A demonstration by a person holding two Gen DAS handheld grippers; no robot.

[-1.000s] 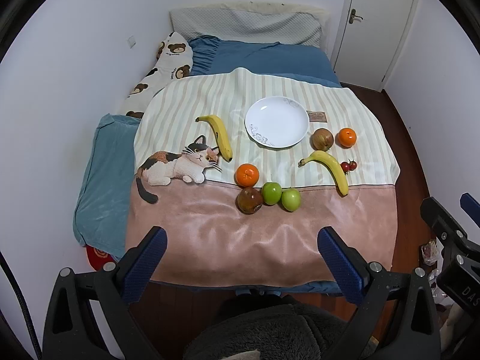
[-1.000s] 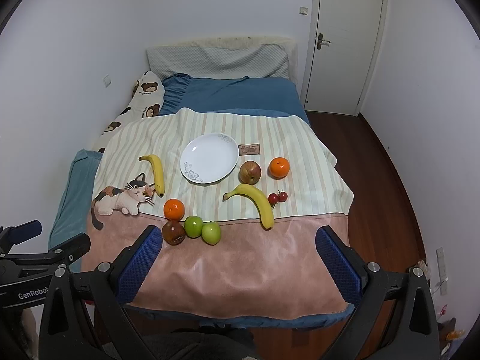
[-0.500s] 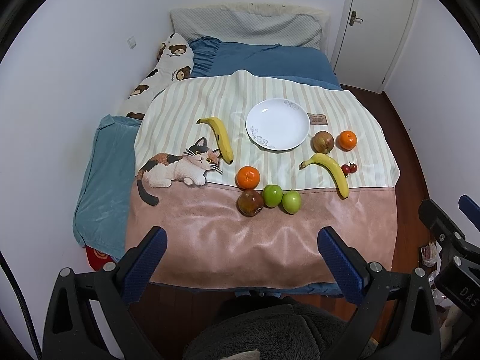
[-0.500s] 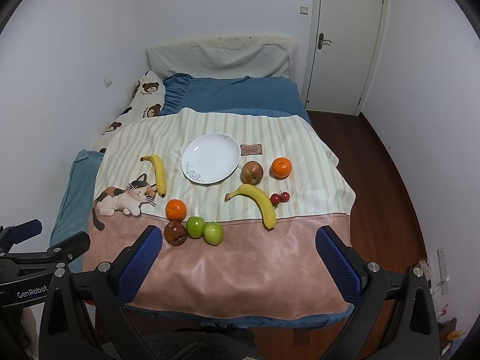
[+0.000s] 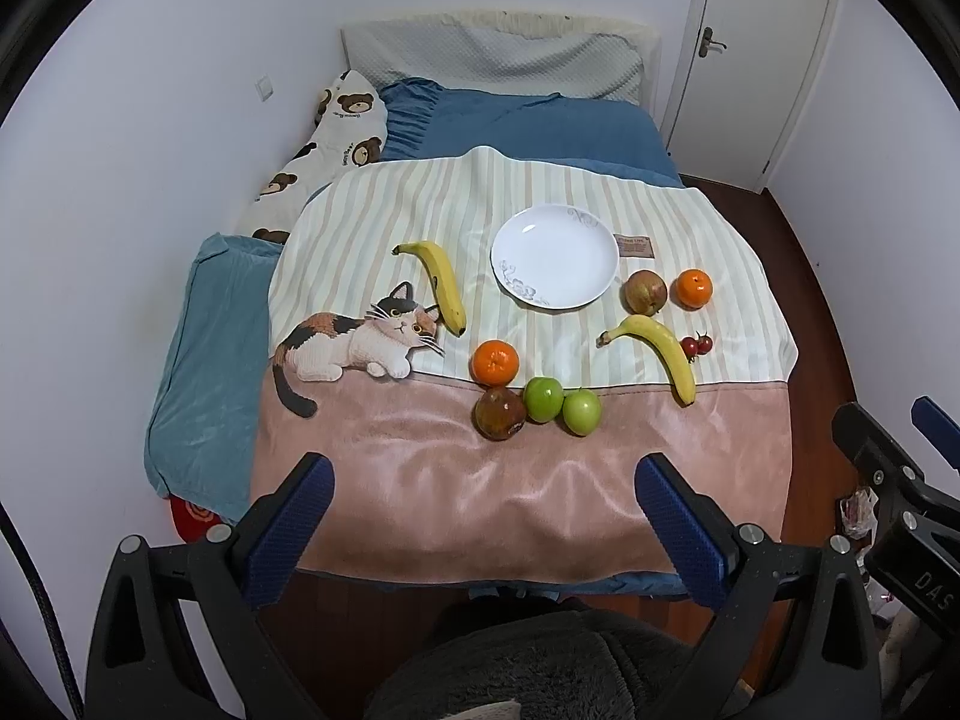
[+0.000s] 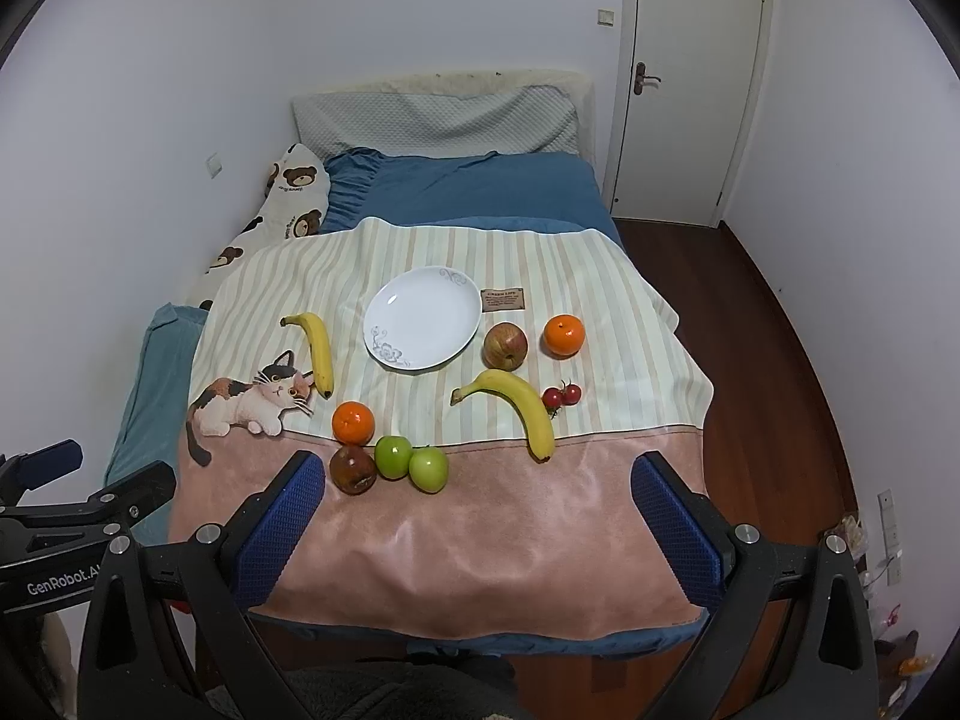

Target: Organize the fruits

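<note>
A white plate [image 5: 555, 255] [image 6: 423, 318] lies empty on the striped blanket [image 5: 540, 186] covering the bed. Around it sit two bananas [image 5: 444, 285] [image 5: 657, 348], two oranges [image 5: 495, 362] [image 5: 692, 288], a reddish apple [image 5: 645, 293], cherry tomatoes [image 5: 696, 345], two green apples [image 5: 543, 399] [image 5: 581, 412] and a dark brown fruit [image 5: 500, 413]. My left gripper [image 5: 483, 525] stands open over the bed's near edge, holding nothing. My right gripper [image 6: 477, 516] is open too, just short of the dark fruit [image 6: 353, 468] and green apples [image 6: 393, 456].
A bear-print pillow [image 5: 324, 144] and a grey pillow [image 5: 492, 63] lie at the bed's head against the white wall. A closed door [image 6: 690, 84] stands at the far right, with dark wood floor [image 6: 774, 360] along the bed's right side. A grey fuzzy sleeve [image 5: 540, 666] shows below.
Both grippers have edged slightly forward toward the bed, so the fruit sits a little lower and nearer in both views. Nothing on the blanket has moved.
</note>
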